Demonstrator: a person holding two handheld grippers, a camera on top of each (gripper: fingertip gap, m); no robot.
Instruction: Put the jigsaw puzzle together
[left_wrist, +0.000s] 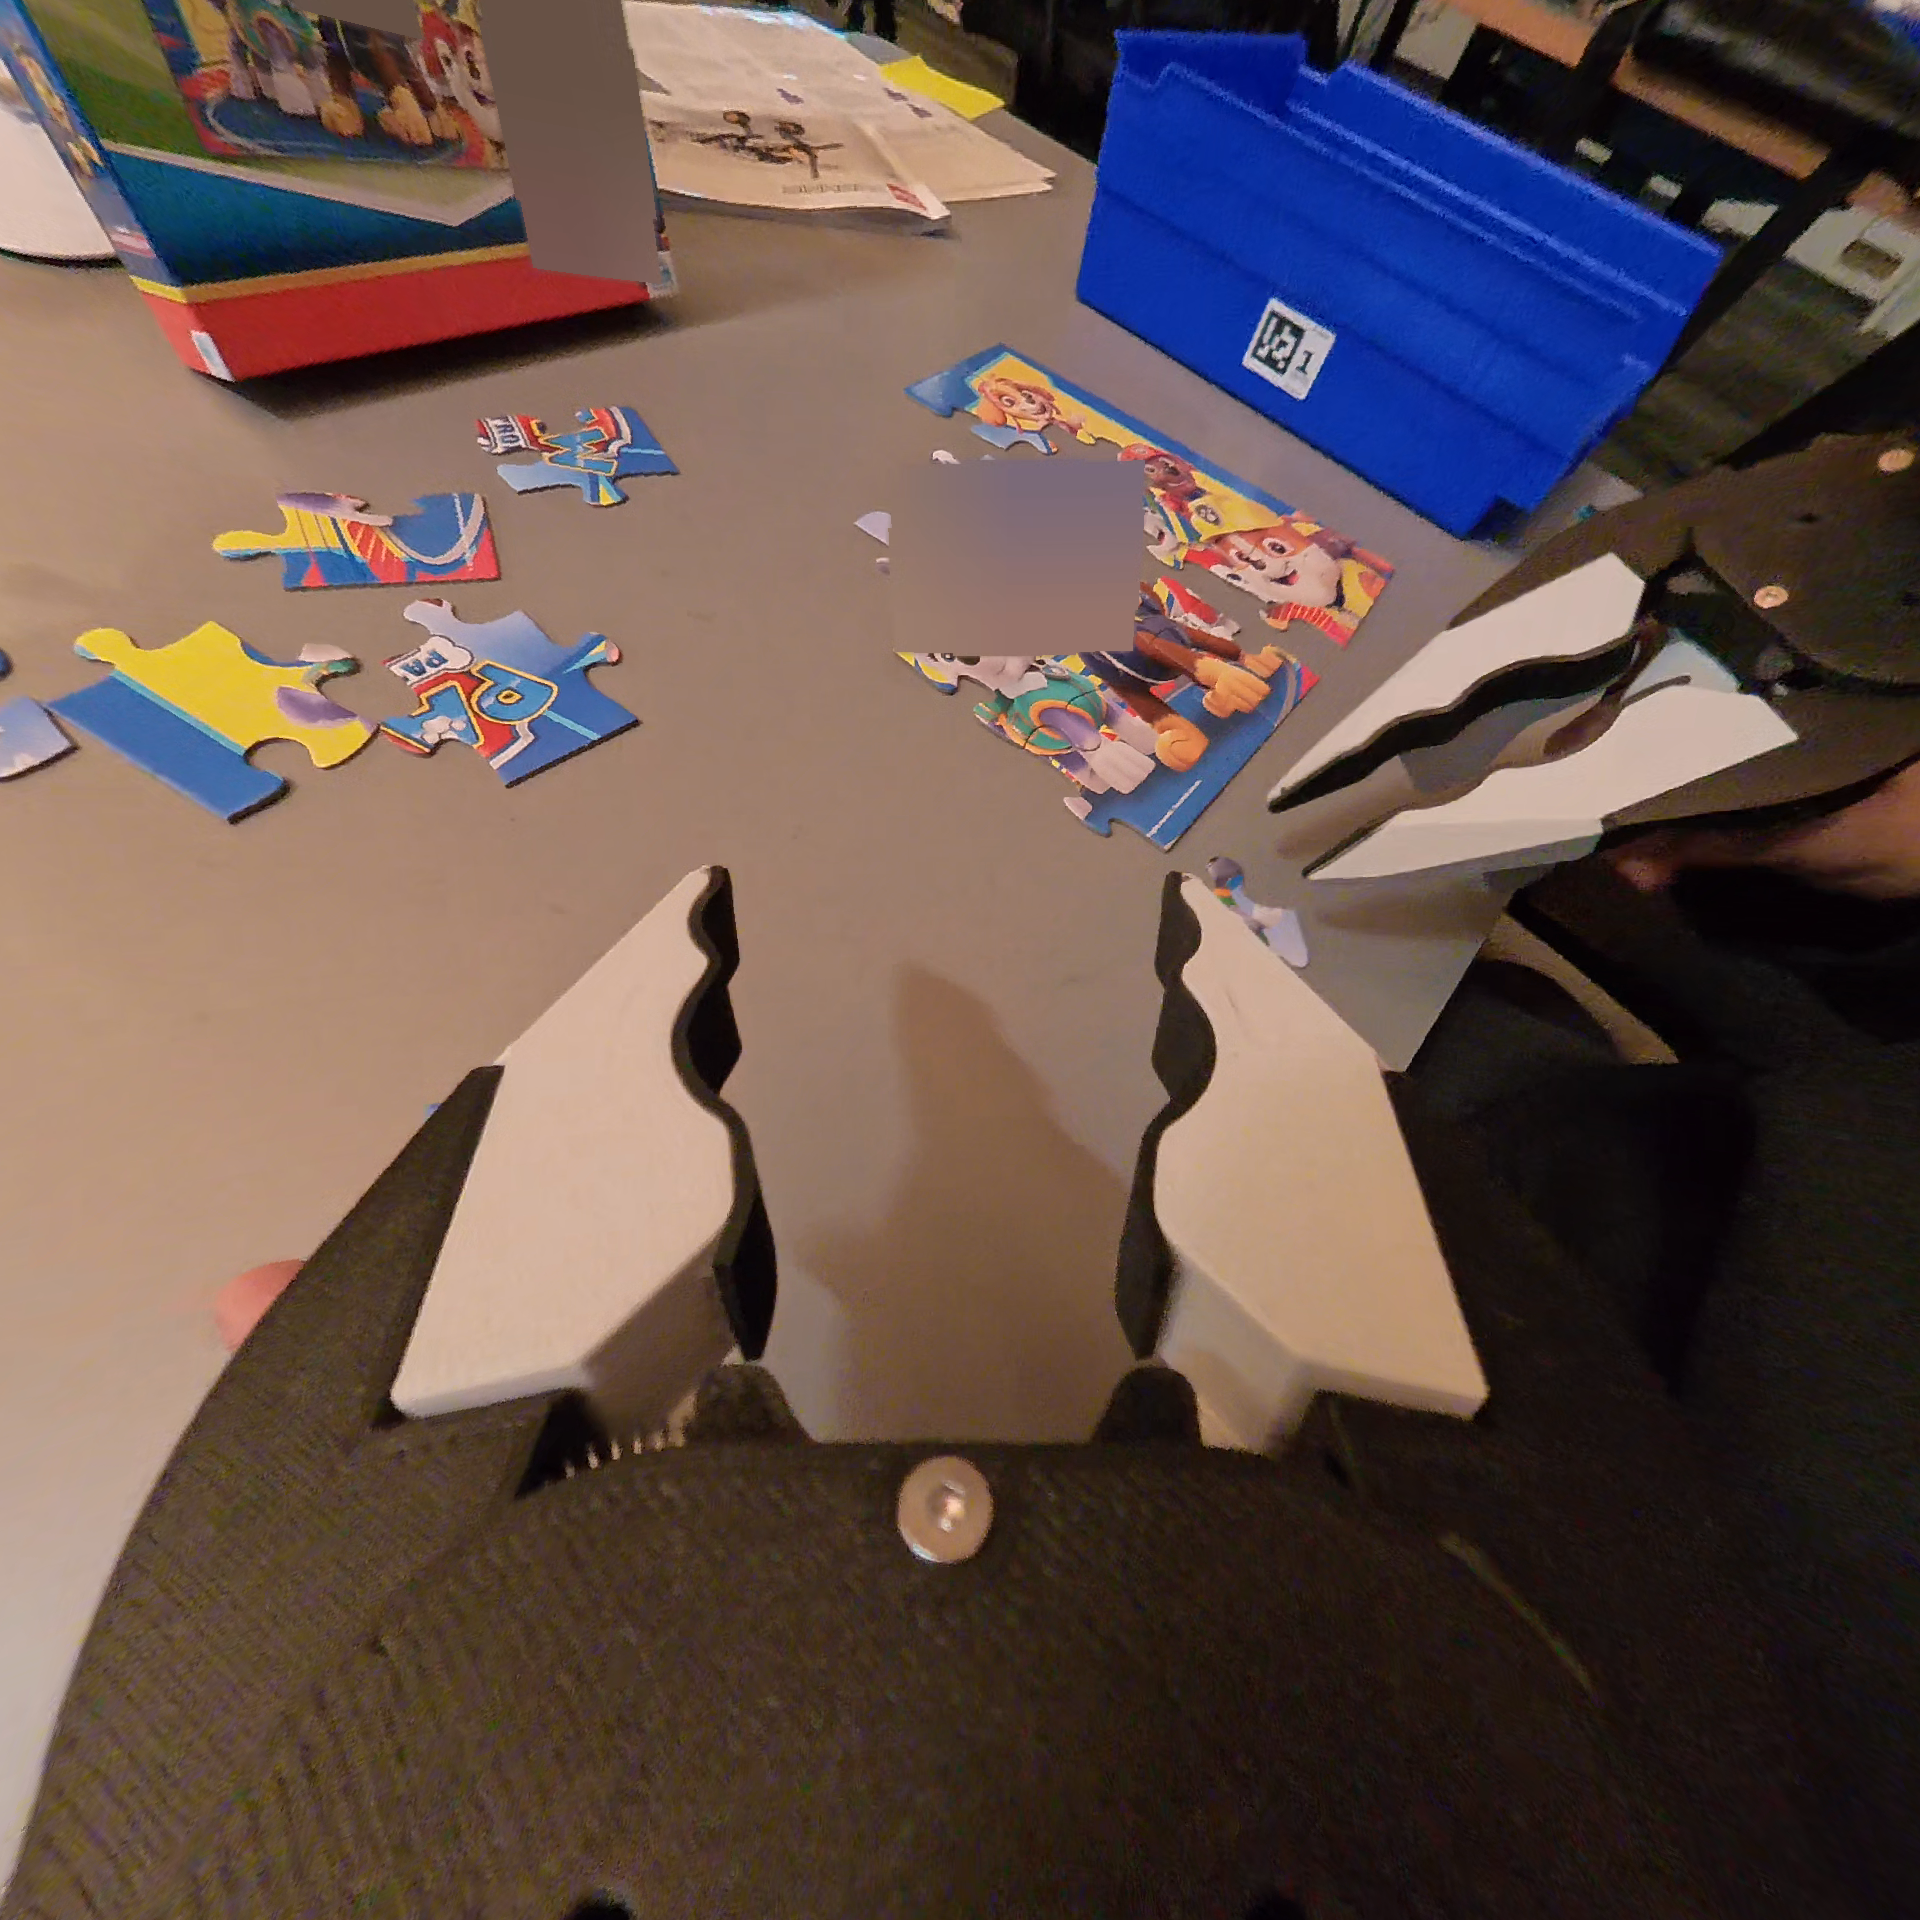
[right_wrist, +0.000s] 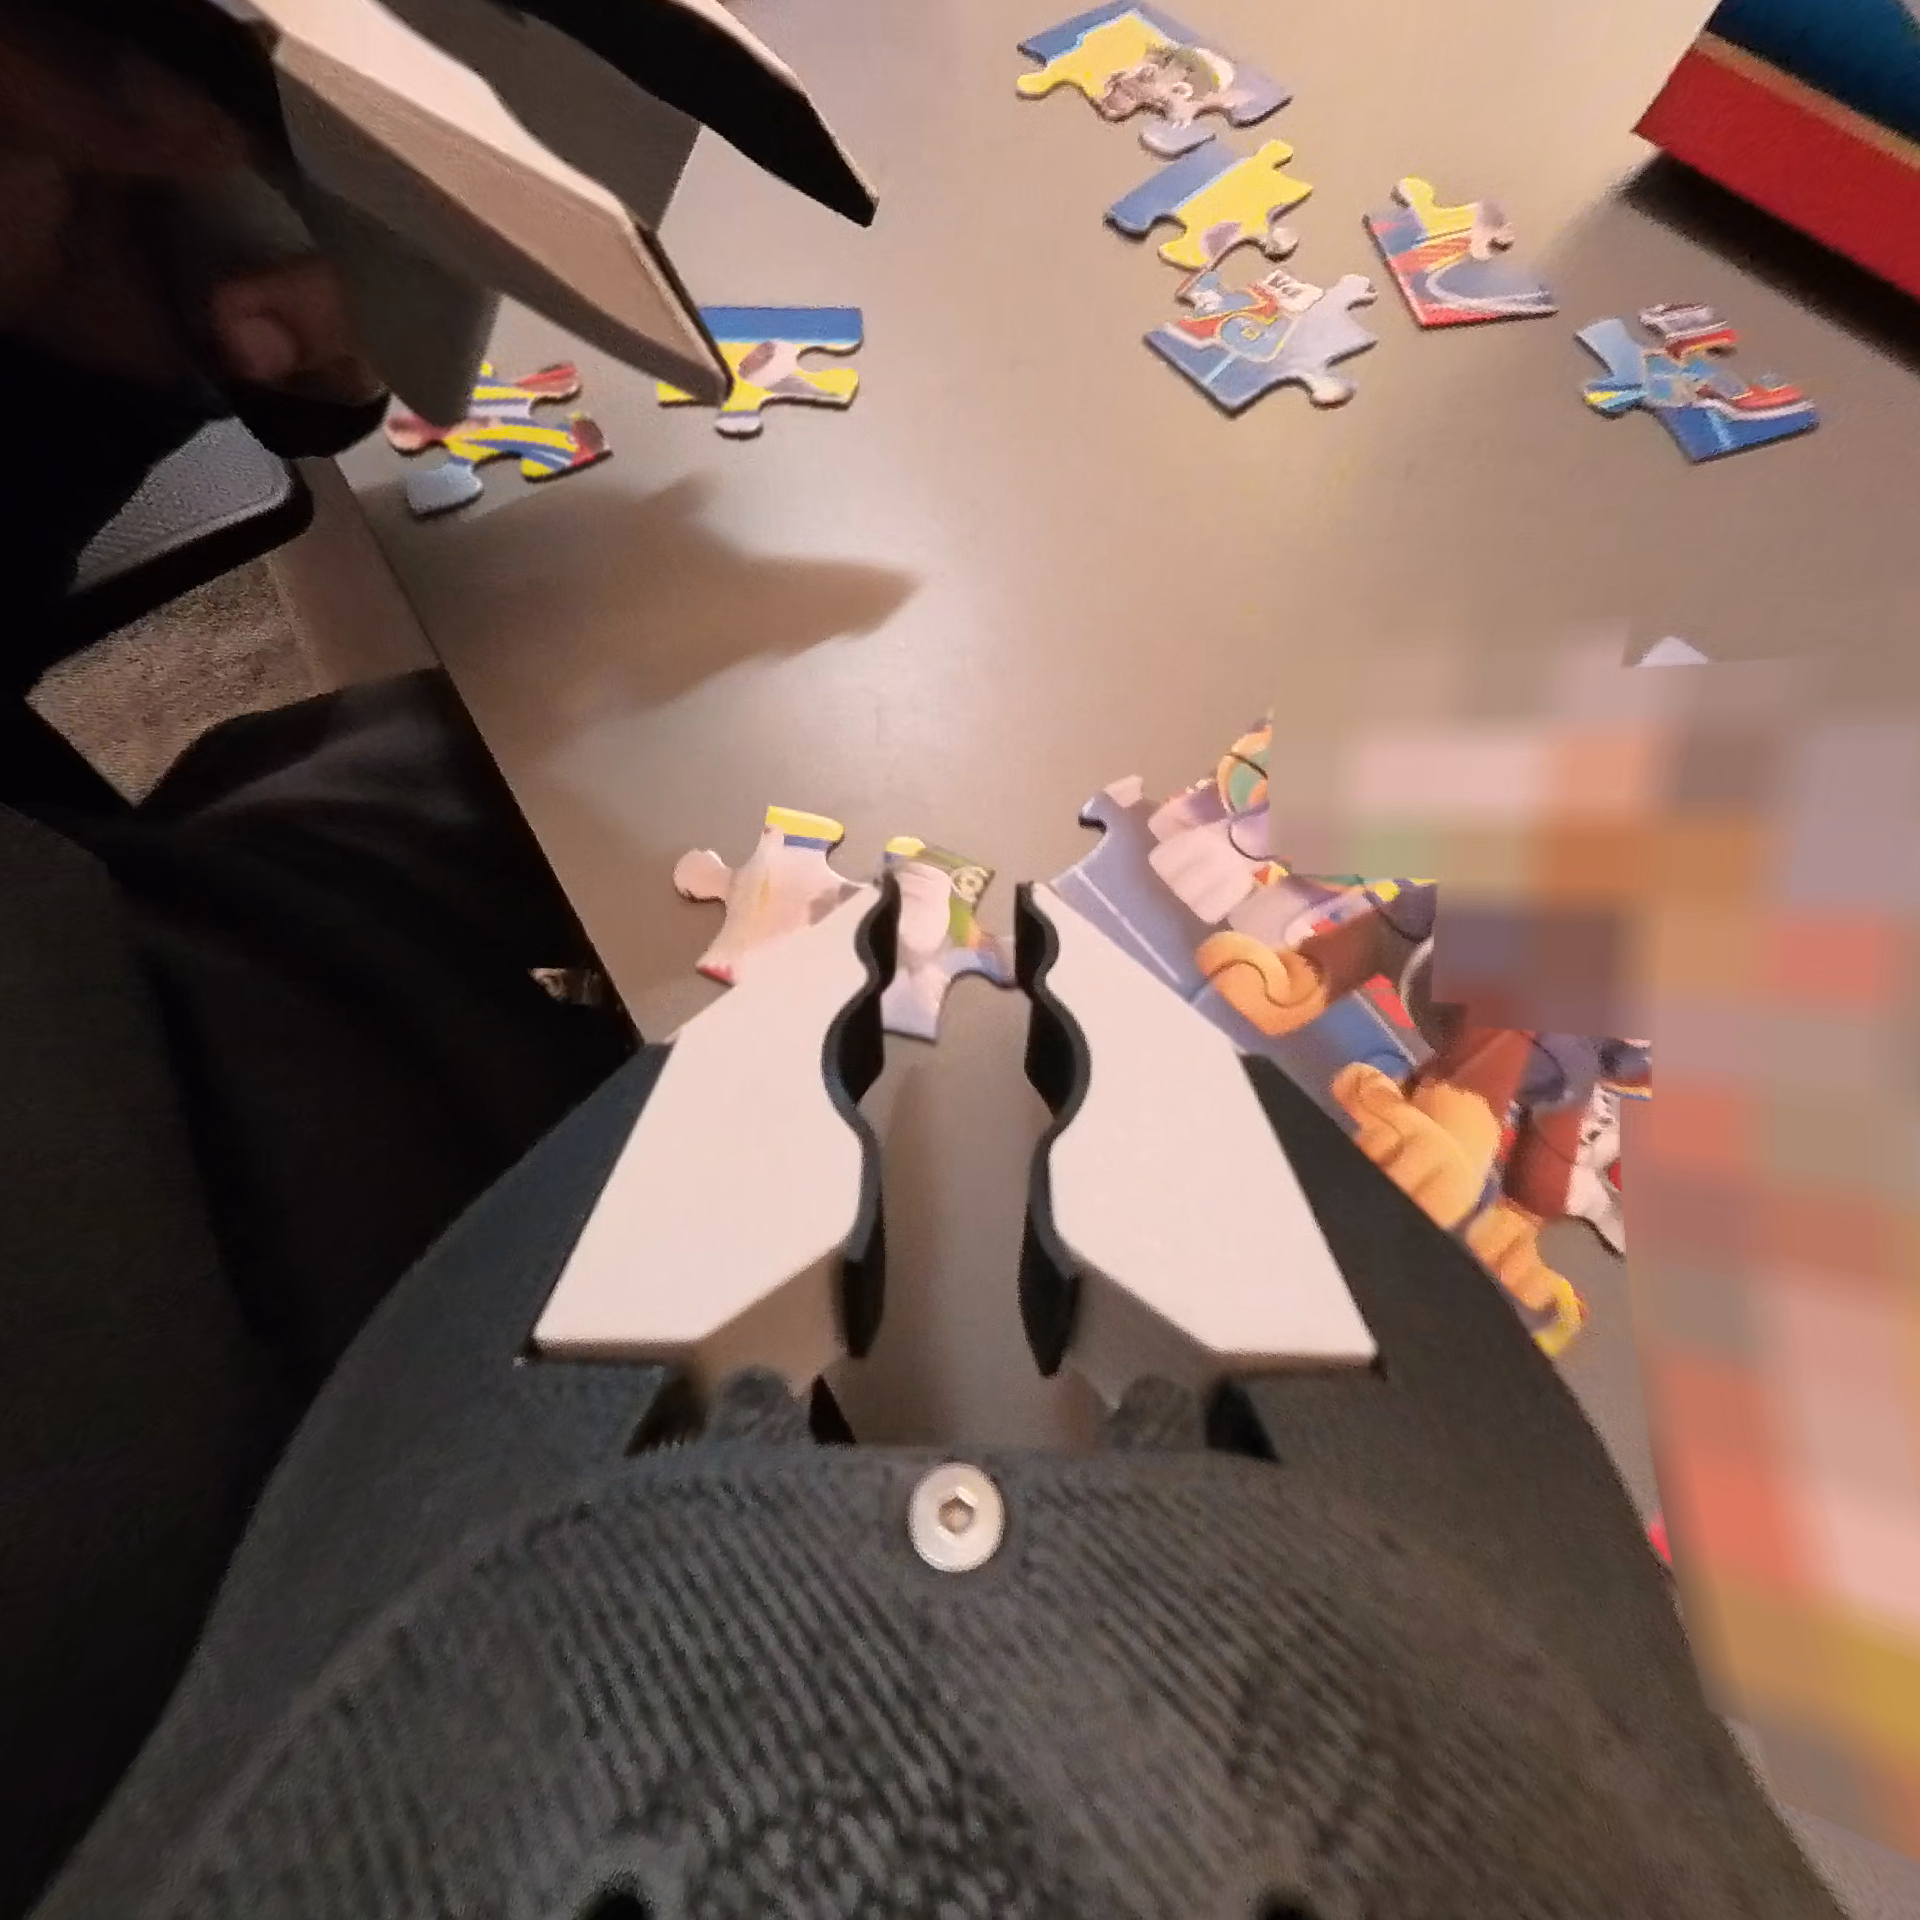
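Your right gripper (right_wrist: 951, 914) hovers low over the bench (right_wrist: 1039, 582), jaws narrowly parted and holding nothing. A loose piece (right_wrist: 935, 935) lies flat beneath them near the front edge, with no pad pressing on it. Just to its left sits a pale piece (right_wrist: 748, 894), and just to its right the assembled section (right_wrist: 1299, 997). A thin piece lying flat gives the pads little to bite on, so closing here could, I judge, skid it into the pale piece or off the near edge, or nudge the section and loosen its joints.

Your left gripper (left_wrist: 945, 894) hangs above bare bench with its jaws wide apart and empty.

Farther out lie scattered pieces (left_wrist: 509, 691), well apart from both grippers. Beyond them stand the puzzle box (left_wrist: 343, 208), a leaflet (left_wrist: 821, 125) and a blue bin (left_wrist: 1371, 281). A wide sweep could scatter the pieces.
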